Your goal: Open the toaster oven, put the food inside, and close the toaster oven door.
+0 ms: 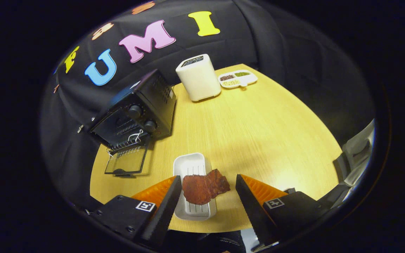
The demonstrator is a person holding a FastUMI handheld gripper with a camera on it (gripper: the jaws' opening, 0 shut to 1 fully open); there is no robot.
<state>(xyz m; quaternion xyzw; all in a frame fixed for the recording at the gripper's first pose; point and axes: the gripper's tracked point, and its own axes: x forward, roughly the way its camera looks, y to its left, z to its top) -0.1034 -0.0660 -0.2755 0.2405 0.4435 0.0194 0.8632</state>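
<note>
A flat, reddish-brown slice of meat [204,188] lies on a small white ribbed tray [191,163], with one corner hanging over the tray's right side. My gripper [208,180] is open, its two fingers on either side of the meat. The left finger is close against the meat's edge and the right finger stands a little apart from it. Beyond the fingers to the left, the black toaster oven [135,112] sits on the round wooden table [258,133]. Its glass door [127,162] is folded down flat, and a wire rack shows at the mouth.
A white boxy appliance [198,78] stands at the far side of the table, right of the oven. Beside it lies a white divided dish [238,78] with beans or grains. A pale chair [359,147] shows past the table's right edge.
</note>
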